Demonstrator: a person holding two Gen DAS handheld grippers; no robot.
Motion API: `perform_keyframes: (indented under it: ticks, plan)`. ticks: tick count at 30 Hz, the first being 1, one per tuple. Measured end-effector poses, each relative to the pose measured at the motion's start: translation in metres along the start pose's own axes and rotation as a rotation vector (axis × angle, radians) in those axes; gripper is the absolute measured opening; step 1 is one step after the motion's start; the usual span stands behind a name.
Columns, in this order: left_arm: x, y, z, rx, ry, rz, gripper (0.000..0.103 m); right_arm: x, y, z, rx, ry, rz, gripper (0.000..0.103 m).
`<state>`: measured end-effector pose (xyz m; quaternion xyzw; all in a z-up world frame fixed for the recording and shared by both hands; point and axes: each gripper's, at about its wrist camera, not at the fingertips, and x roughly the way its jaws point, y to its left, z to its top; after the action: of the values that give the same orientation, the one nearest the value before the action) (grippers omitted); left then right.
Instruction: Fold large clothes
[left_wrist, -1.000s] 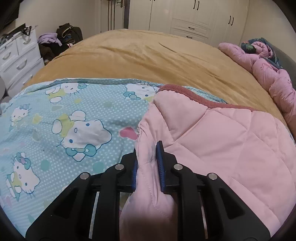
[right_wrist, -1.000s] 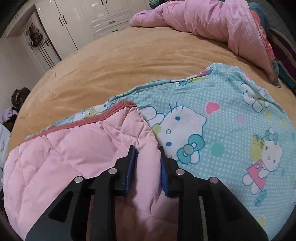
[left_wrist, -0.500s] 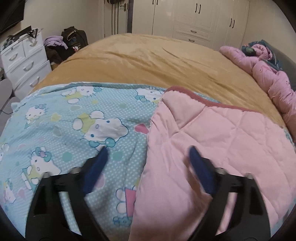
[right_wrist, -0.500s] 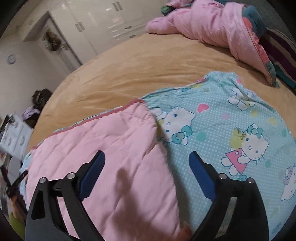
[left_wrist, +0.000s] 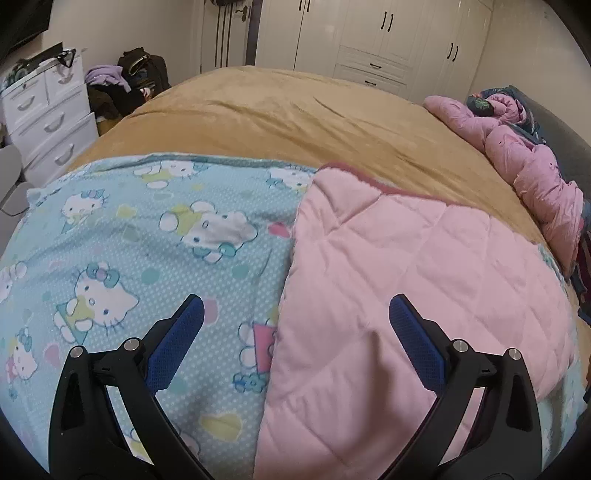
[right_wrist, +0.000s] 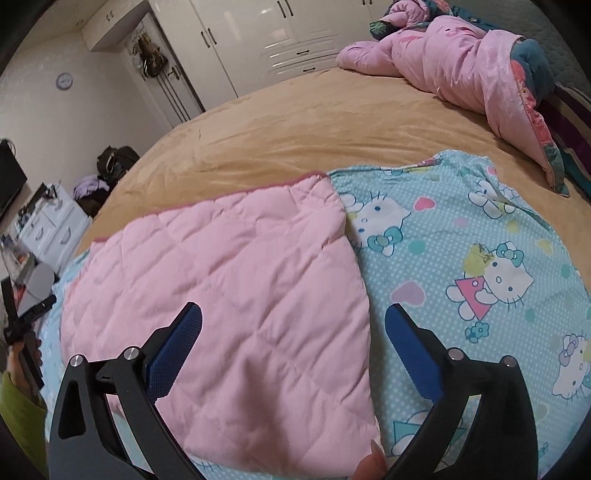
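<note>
1. Pink quilted lining (left_wrist: 406, 277) of the blue cartoon-cat print blanket (left_wrist: 147, 240) lies folded over it on the tan bed (left_wrist: 295, 118).
2. Left gripper (left_wrist: 295, 314) hangs above the fold's edge, jaws spread, empty.
3. Right gripper (right_wrist: 293, 314) likewise, jaws just opened wide.

Background stuff: the bed (left_wrist: 295, 110) has a tan plush cover on it. At its far right corner there's a crumpled pink duvet (right_wrist: 454, 70) with a dark floral lining showing. White wardrobe (left_wrist: 369, 40) doors with black handles run along the far wall, past the bed's far edge. Off the bed's far left corner there's a white chest of drawers (left_wrist: 48, 122) with clutter on top, then a heap of dark bags (left_wrist: 136, 81) and a purple garment (left_wrist: 107, 75) on the floor beside it. The right wrist view also catches a small round clock (right_wrist: 65, 81) on the wall and things hanging on a door (right_wrist: 149, 55) next to the wardrobe.
</note>
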<state>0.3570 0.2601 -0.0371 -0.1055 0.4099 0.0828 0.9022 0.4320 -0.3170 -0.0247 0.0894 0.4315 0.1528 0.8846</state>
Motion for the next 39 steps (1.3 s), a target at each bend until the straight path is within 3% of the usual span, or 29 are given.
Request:
perform_keyframes:
  ticks: [6, 14, 20, 27, 29, 30, 31, 34, 36, 39]
  plan:
    - [0.006, 0.007, -0.014, -0.003, 0.032, 0.000, 0.094, 0.009, -0.001, -0.006, -0.005, 0.030, 0.011, 0.099]
    - [0.042, 0.011, -0.023, -0.042, 0.126, -0.061, 0.095, 0.039, -0.016, -0.005, 0.031, 0.096, -0.007, 0.099]
    - [0.063, 0.011, -0.024, -0.023, 0.185, -0.098, 0.095, 0.068, -0.029, -0.006, 0.084, 0.179, 0.074, 0.099]
    - [0.084, 0.011, -0.026, -0.055, 0.231, -0.172, 0.094, 0.108, -0.049, -0.005, 0.192, 0.333, 0.255, 0.099]
    - [0.086, 0.009, -0.027, -0.077, 0.223, -0.222, 0.080, 0.110, -0.044, -0.002, 0.163, 0.336, 0.269, 0.092]
    - [0.085, 0.007, -0.027, -0.085, 0.218, -0.261, 0.053, 0.110, -0.041, 0.000, 0.156, 0.331, 0.296, 0.074]
    - [0.084, 0.000, -0.027, -0.085, 0.205, -0.291, 0.043, 0.108, -0.036, 0.001, 0.141, 0.317, 0.292, 0.071]
    - [0.079, -0.021, -0.026, -0.002, 0.184, -0.209, 0.038, 0.101, -0.028, 0.004, 0.125, 0.298, 0.269, 0.059]
    - [0.076, -0.022, -0.024, -0.011, 0.179, -0.214, 0.034, 0.094, -0.023, 0.004, 0.116, 0.278, 0.270, 0.047]
    - [0.061, -0.021, -0.022, -0.002, 0.151, -0.231, 0.026, 0.076, -0.015, 0.006, 0.108, 0.251, 0.277, 0.036]
